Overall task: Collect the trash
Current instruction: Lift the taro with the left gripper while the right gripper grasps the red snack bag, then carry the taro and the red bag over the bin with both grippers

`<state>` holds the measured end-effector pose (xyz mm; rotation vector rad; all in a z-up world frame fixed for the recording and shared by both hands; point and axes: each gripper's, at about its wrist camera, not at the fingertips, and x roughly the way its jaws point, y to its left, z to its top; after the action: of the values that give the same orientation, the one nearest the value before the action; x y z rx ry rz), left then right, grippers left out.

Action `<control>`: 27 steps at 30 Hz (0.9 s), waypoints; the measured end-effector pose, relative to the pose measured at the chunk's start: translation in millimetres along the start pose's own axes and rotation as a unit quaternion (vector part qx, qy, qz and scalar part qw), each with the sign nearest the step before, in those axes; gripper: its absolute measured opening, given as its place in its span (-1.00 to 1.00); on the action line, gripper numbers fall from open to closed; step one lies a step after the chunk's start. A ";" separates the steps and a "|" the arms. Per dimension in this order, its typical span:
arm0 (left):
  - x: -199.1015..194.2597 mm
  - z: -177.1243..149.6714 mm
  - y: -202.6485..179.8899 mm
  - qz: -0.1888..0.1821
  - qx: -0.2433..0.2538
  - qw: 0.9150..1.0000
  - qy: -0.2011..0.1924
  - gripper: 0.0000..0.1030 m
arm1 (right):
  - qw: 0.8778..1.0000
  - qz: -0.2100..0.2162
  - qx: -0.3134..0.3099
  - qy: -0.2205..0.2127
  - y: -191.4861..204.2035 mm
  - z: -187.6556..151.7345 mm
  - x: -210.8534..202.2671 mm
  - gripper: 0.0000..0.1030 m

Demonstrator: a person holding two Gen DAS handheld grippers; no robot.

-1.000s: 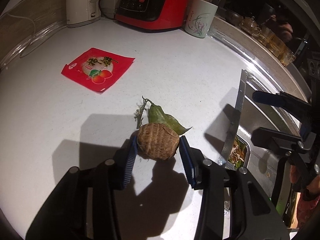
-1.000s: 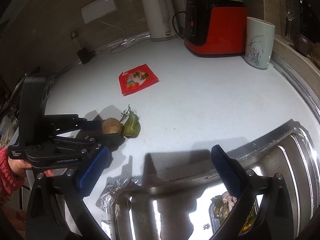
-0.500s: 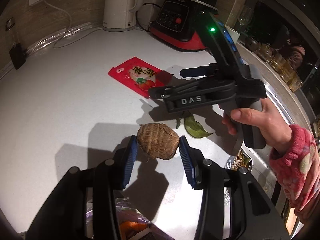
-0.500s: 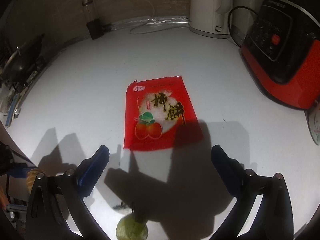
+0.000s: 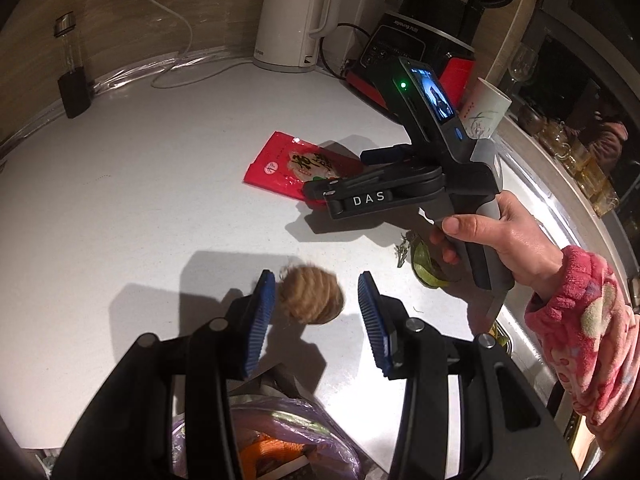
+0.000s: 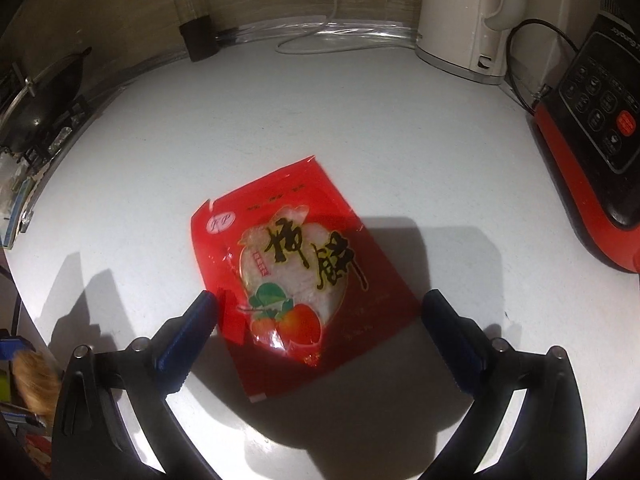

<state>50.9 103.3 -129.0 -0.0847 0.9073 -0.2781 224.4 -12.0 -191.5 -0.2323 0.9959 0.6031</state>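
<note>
Right wrist: flat red wrapper [image 6: 296, 280].

Right gripper [image 6: 320, 316] with its 2 blue-padded fingers [image 6: 188, 332] spread wide, red snack wrapper [image 6: 296, 276] flat on the white countertop [image 6: 360, 128] between the jaws, left pad touching its torn edge, white kettle [image 6: 472, 16] far ahead to the right
</note>
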 end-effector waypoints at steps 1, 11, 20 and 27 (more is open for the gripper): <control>-1.6 0.7 1.1 0.000 -0.001 1.000 -0.002 -0.18 | 1.000 -0.002 -0.008 -0.002 2.4 2.9 0.3 0.96; 17.8 -4.0 15.4 0.002 -0.033 0.999 0.007 -0.18 | 0.993 0.014 -0.113 0.003 25.7 8.1 4.7 0.96; 23.0 -14.8 19.3 0.001 -0.035 0.999 0.022 -0.18 | 0.985 0.038 -0.168 0.003 34.4 8.7 12.3 0.96; 22.3 -14.1 19.4 -0.001 -0.034 0.999 0.024 -0.18 | 0.990 0.055 -0.128 -0.007 21.5 14.1 5.3 -0.66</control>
<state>56.7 116.4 -158.5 -0.1424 0.9654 -0.2527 224.3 13.8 -186.5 -0.4018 0.9215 0.8339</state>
